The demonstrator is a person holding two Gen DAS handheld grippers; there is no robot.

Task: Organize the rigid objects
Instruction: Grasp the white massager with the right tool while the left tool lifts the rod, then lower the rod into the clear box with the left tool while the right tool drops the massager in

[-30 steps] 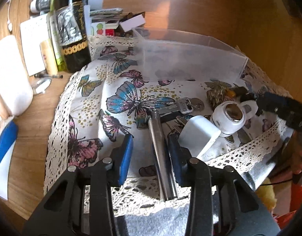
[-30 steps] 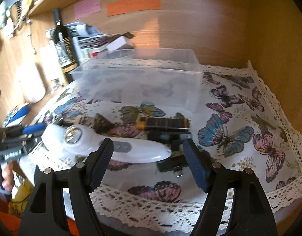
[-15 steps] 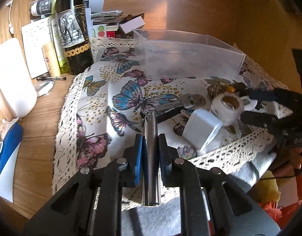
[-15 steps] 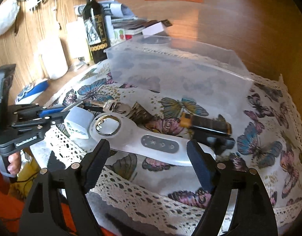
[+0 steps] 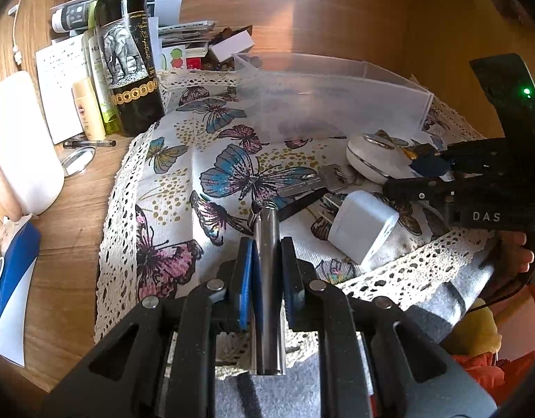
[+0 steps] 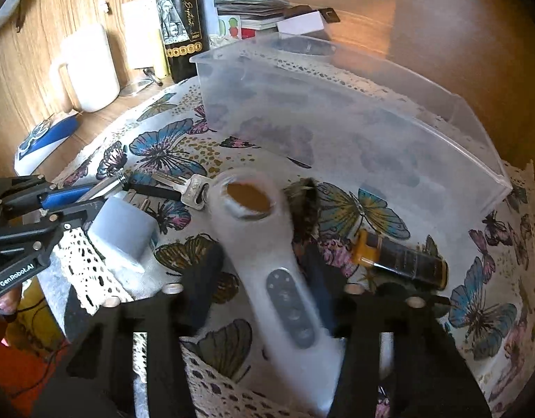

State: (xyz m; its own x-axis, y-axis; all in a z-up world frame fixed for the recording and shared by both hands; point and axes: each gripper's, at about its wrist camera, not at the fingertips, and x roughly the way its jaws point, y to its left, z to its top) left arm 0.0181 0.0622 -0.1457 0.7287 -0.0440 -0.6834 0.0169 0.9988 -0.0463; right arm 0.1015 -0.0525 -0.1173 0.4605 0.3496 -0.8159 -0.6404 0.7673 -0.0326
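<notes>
While our left gripper (image 5: 266,264) is clamped on a metal cylinder (image 5: 267,278), both blue pads pressing its sides, the cylinder runs straight forward between the jaws and its front end sticks out past the tips. Just beyond that front end lie a black bar (image 5: 302,203) and a silver key (image 5: 323,179) on the butterfly cloth (image 5: 183,174). To the right of the jaws, near the cloth's lace edge, sits a white charger block (image 5: 363,226). Farther ahead of the jaws stands the clear plastic bin (image 5: 337,101), and ahead to the left a dark wine bottle (image 5: 128,55) stands on the wooden desk (image 5: 69,216).

Our right gripper (image 6: 262,271) has its jaws set on either side of the white handheld device (image 6: 277,264); the frame is blurred with motion (so we cannot tell whether they press it). The device's handle runs back between the jaws and its round head points forward toward the bin. Just right of the jaws lies a dark tube with an orange end (image 6: 399,257). To the left of these jaws we see the left gripper and the charger block.
</notes>
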